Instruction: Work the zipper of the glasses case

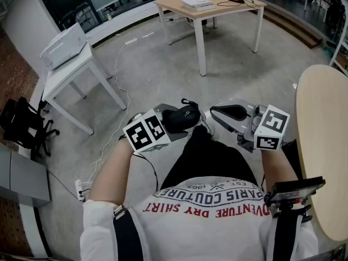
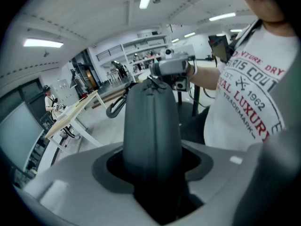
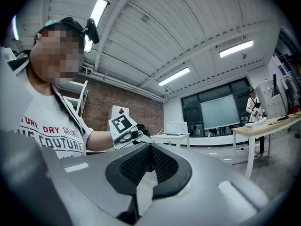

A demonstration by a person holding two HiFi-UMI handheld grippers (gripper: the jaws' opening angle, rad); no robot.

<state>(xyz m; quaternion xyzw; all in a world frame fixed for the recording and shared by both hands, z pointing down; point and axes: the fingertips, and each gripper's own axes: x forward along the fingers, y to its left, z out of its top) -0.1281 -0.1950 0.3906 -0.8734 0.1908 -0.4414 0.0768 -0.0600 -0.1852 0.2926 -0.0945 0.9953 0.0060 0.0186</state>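
Left gripper [image 1: 163, 125]: you are clamping it on the near end of the glasses case [image 2: 151, 126], one jaw pressing on each side.
Right gripper [image 3: 150, 147]: you are holding its jaws closed tip to tip, with nothing between them.
Glasses case, position: it is hanging in mid-air in front of your waist, above the floor [image 1: 163, 64], carried by the left gripper alone.
Glasses case, long axis: it is running straight out along the left jaws, its far end pointing at the right gripper.
Hook [image 2: 115, 108]: a dark clip is dangling off the far end of the case.
Zipper: a ridge is running down the middle of the case. The pull is too small to make out, and it is probably sitting at the far end.
Key relation: the right gripper's tips are lying just beside the far end of the case and, as far as the head view shows, not touching it. Your right hand is the nearer one to that end.
Coming move (judgement): the right jaws are needing to part and take the pull while the left is bracing the case.
Surroundings: a round table [image 1: 321, 145] is sitting at your right, and a white table [image 1: 70, 72] and a wooden table [image 1: 209, 7] are standing well apart.
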